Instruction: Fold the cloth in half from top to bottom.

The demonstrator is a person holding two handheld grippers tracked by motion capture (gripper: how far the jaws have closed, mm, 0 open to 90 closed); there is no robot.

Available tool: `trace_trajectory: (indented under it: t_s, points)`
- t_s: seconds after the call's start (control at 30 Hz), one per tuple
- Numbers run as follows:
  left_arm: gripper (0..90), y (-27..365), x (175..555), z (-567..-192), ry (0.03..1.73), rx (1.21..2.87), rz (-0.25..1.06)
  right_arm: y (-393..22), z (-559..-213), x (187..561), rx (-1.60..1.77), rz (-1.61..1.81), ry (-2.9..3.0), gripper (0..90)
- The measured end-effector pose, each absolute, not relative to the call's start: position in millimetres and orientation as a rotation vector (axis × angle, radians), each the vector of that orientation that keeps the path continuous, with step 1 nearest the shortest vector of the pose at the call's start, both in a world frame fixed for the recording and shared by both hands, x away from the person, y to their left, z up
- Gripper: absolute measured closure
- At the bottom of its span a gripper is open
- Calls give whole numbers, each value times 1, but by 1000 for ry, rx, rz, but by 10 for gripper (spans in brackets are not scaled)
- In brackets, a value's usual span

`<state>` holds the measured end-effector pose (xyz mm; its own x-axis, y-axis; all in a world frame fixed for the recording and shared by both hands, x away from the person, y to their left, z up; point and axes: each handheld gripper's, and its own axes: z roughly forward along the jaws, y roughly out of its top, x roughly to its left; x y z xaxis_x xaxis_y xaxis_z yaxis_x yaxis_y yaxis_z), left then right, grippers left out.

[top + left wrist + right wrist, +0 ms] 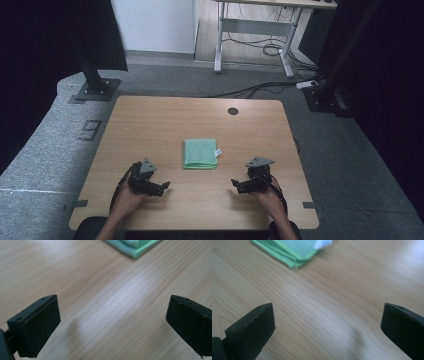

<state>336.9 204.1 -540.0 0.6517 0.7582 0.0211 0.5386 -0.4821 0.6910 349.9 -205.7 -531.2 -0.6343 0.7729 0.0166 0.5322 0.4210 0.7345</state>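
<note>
Left claw (165,186) spread wide, nothing between the jaws, just bare wood showing in the gap in the left gripper view. Sits low over the near left part of the surface (150,125), held from below by the left hand (127,200), tips pointing inward toward the middle. Right claw (233,184) same deal: jaws gaping, pinching nothing, only wood grain between them in the right gripper view. Held by the right hand (267,197) on the near right side, tips aimed back toward the left one. Well apart from each other, with open wood in between.

Folded green cloth (200,153) lying flat around the middle of the surface, a bit beyond both claws and roughly between them, touched by neither. Small white tag (218,152) poking out at its right edge. Stacked folded edges visible up close at the top of both gripper views. Farther back, a dark round hole (233,111) near the far edge of the surface.
</note>
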Motion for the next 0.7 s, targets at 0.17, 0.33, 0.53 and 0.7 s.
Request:
trace_trajectory:
  t_s: [0.17, 0.33, 0.53, 0.7]
  points:
    - [0, 205, 338, -548, 1024, 2228, 414, -213, -543, 350, 1162, 1031, 2340, 0]
    - [0, 206, 340, -549, 1037, 2233, 388, -216, -555, 349, 1177, 1017, 2347, 0]
    - [0, 206, 340, -549, 1046, 2230, 386, -213, -557, 349, 1152, 998, 2356, 0]
    - [0, 205, 340, -549, 1058, 2226, 392, -213, -557, 349, 1152, 998, 2356, 0]
